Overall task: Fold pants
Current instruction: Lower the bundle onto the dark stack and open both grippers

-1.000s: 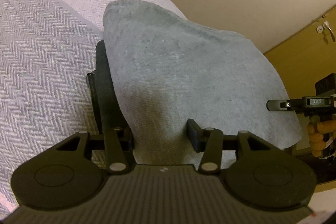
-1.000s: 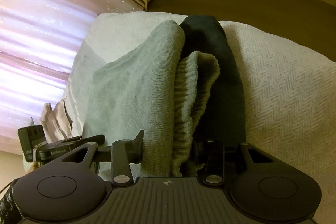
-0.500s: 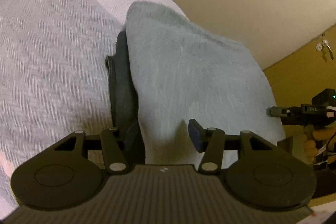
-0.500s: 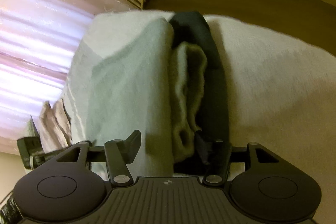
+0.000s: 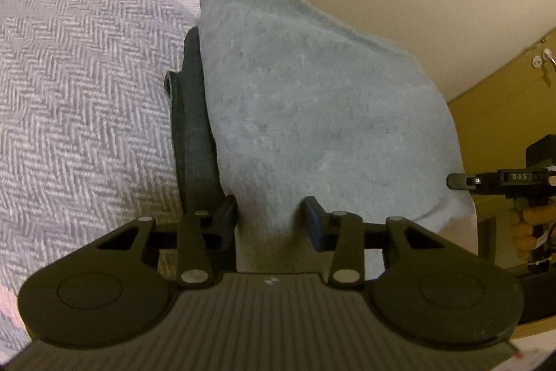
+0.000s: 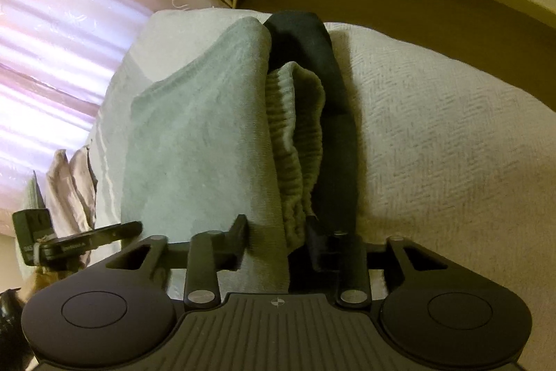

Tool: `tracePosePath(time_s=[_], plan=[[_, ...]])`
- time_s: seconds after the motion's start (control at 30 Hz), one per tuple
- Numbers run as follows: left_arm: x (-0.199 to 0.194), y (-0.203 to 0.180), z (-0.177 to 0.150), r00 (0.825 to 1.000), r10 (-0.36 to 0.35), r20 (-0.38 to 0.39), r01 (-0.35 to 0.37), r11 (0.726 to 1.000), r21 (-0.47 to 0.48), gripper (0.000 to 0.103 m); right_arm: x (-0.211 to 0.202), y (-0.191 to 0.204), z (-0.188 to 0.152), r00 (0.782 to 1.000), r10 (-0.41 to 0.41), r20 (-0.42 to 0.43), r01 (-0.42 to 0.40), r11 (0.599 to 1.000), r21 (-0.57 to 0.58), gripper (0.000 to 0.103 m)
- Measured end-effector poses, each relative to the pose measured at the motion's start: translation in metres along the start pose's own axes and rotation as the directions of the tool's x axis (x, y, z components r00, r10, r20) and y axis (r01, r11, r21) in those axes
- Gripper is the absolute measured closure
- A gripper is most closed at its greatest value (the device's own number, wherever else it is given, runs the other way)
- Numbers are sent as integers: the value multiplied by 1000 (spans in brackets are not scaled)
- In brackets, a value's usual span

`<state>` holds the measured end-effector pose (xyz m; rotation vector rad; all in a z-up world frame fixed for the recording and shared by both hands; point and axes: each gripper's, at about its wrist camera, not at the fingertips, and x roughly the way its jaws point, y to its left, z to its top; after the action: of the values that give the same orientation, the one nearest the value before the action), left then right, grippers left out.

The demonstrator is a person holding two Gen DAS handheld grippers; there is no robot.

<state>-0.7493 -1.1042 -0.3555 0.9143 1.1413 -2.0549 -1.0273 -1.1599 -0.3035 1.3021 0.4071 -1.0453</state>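
Both tongs tilt steeply downward. The left tongs [image 5: 271,219] have just been closing, jaws partway apart with a fold of grey cloth between them, both pads against it. The right tongs [image 6: 276,232] have likewise just been closing, cloth bunched between their jaws. A hand [image 5: 530,228] grips the right tongs' handle, seen at the far right of the left wrist view
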Motion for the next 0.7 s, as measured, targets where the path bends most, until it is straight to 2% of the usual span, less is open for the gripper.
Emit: tracePosePath(time_s=[0.1,0.2,0.27,0.37,0.47,0.6,0.7], plan=[[-12,-12,2,999,33,6,-33,999,15,68,-19,15,-2,998,-43,50,43,999,-18,61],[-36,-23,3,997,68,29,-69,997,33,70,-44,42,-10,989,-66,129,78,992,-94,61],[-54,-37,-2,995,82,48,-85,995,57,70,-54,57,-16,988,-28,151,51,988,-147,61],[-67,-60,-3,997,45,66,-51,995,83,70,-40,71,-25,997,27,78,-13,984,-180,61],[-49,-75,-2,999,18,44,-22,994,107,70,-12,64,-28,999,-12,30,18,983,-181,61],[-8,-80,-4,997,71,-16,-67,984,167,70,8,52,-25,1000,-26,-15,23,978,-206,66],[0,-75,-5,996,87,-20,-83,982,168,71,5,49,-24,1000,-17,-21,12,979,-206,66]])
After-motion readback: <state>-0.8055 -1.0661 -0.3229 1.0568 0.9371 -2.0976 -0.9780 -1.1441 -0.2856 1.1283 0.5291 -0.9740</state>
